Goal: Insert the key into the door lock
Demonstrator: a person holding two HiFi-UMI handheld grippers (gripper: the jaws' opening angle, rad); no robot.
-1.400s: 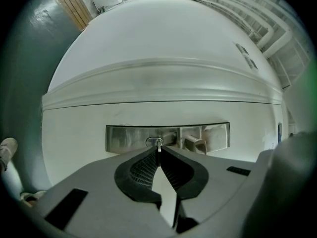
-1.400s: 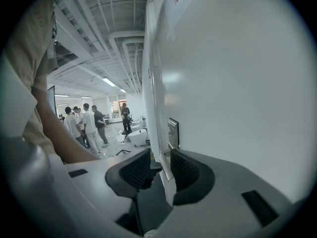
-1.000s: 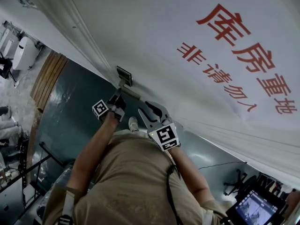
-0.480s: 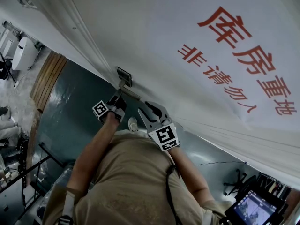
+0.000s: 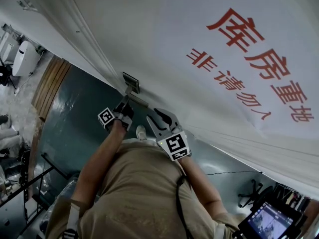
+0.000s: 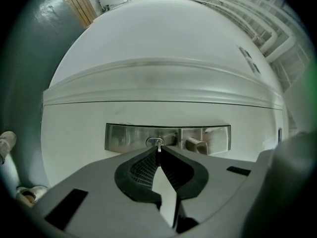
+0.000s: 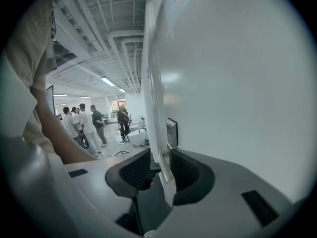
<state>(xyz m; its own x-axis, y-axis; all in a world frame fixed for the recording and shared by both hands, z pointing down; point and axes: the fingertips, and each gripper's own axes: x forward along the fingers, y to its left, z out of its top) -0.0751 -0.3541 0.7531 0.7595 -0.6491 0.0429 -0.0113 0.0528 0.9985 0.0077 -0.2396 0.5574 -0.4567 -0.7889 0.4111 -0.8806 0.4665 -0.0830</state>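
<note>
Straight ahead of the left gripper [image 6: 157, 151], whose jaws are clamped on a thin silver metal key [image 6: 158, 145], sits the oval keyhole cylinder [image 6: 153, 142] of a brushed steel lock plate [image 6: 124, 137] on the white door [image 6: 74, 128]. The key's tip meets the cylinder, and a short steel lever handle [image 6: 194, 145] lies just to the right of the jaws.

The likely trouble is misalignment. If the blade is tilted or rolled against the slot, a push would jam it on the cylinder face. It could also make the key pivot or slip between the pads, which appear to hold only a narrow strip of it.

The right gripper [image 7: 161, 158] is released, its jaws apart on either side of a pale bar [image 7: 165, 166]. A nudge there could swing the door and pull the keyhole off line.

How far the blade has entered cannot be told, because the jaw tips cover it. Whether the pale bar is the lever or the door's edge, and whether a pad touches it, is also unclear.
</note>
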